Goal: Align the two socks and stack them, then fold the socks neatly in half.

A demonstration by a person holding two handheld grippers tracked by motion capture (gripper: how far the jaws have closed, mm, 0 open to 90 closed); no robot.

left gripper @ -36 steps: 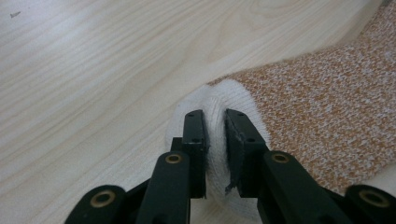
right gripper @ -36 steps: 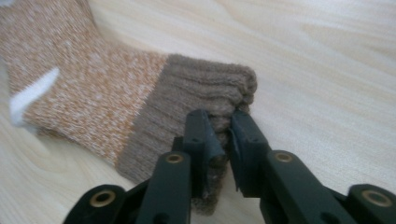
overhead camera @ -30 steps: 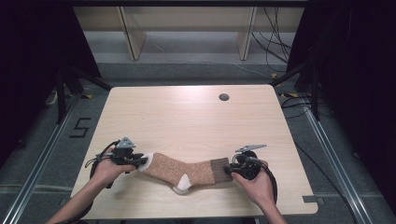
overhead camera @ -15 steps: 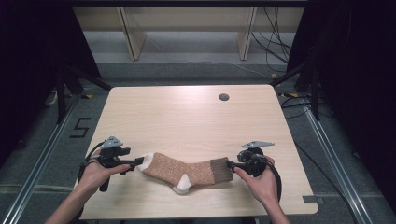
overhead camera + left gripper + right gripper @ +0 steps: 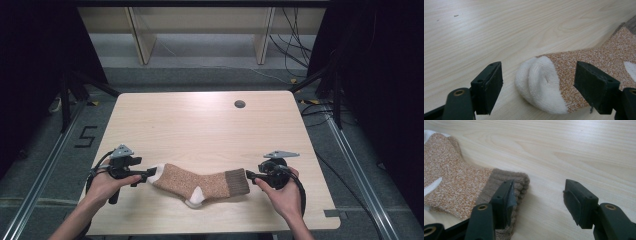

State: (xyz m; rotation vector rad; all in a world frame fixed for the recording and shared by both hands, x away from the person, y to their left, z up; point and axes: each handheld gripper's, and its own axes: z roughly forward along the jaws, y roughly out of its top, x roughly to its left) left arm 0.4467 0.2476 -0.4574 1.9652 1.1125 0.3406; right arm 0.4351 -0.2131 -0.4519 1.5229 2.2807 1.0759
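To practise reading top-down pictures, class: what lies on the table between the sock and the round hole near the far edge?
Nothing: in the high view the table is bare wood from the sock up to the hole.

Both forearms in from the bottom edge, low and level, pointing inward at each other. Left gripper (image 5: pixel 150 173) in the left hand (image 5: pixel 107 182), jaws just opened and standing wide, nothing pinched. Right gripper (image 5: pixel 249 175) in the right hand (image 5: pixel 282 192), jaws likewise just spread to full, gripping nothing.
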